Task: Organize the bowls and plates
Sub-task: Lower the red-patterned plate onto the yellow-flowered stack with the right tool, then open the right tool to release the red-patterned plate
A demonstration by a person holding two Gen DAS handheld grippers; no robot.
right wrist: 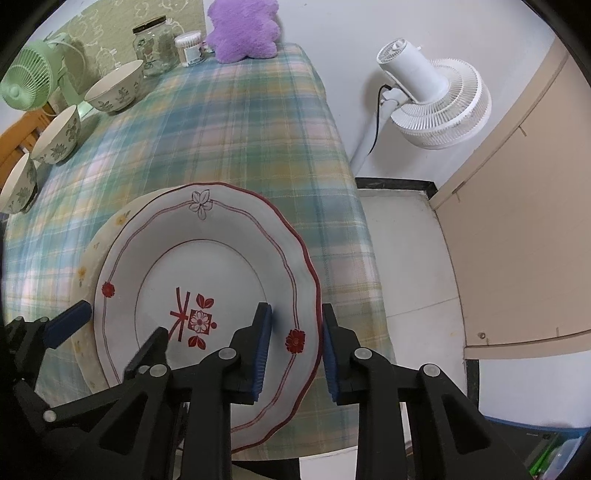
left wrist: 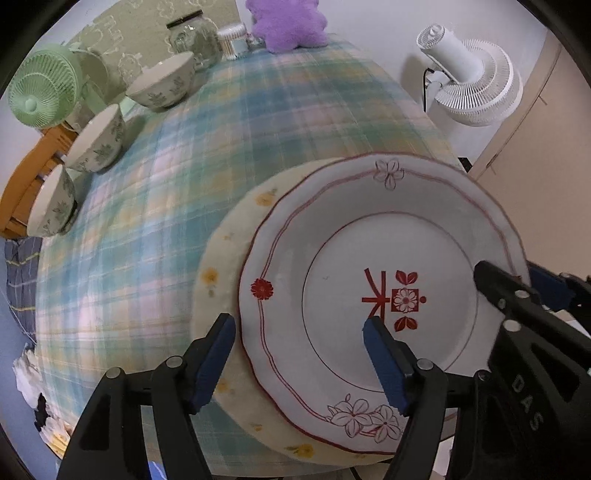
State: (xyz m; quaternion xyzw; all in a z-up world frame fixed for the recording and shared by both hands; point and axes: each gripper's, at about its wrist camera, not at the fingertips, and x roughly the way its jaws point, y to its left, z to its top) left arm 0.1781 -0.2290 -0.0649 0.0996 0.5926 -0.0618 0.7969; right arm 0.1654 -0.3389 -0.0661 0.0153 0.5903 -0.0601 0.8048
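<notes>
Gripping: my right claw (right wrist: 295,347) pinches the right-hand rim of the red-trimmed plate (right wrist: 207,266), one blue pad on the inner face, the other outside the edge.
Left claw: my left claw (left wrist: 299,354) stands wide, its jaws astride the plate's left rim with a clear gap on both sides; the pads press on nothing.
Red-trimmed plate: white with a scalloped red border, red flower marks on the rim, a red character and blossom in the middle; it lies on top of the cream plate (left wrist: 221,266), shifted a little to the right so the lower one shows as a crescent at the left.
Cream plate: pale, dotted with small yellow flowers, flat on the table near its front right corner.
Table: covered by a plaid cloth (left wrist: 221,140) in green, blue, pink and yellow.
Bowls: three white bowls with green leaf prints sit apart in a row along the left edge, far bowl (left wrist: 162,86), middle bowl (left wrist: 98,142), near bowl (left wrist: 51,206); all upright and well away from the plates.
Back of table: a glass jar (left wrist: 195,40), a tub of cotton swabs (left wrist: 232,38) and a purple plush toy (left wrist: 288,22).
Fans: a green fan (left wrist: 44,88) at the far left, a white fan (left wrist: 469,85) standing on the floor to the right of the table.
</notes>
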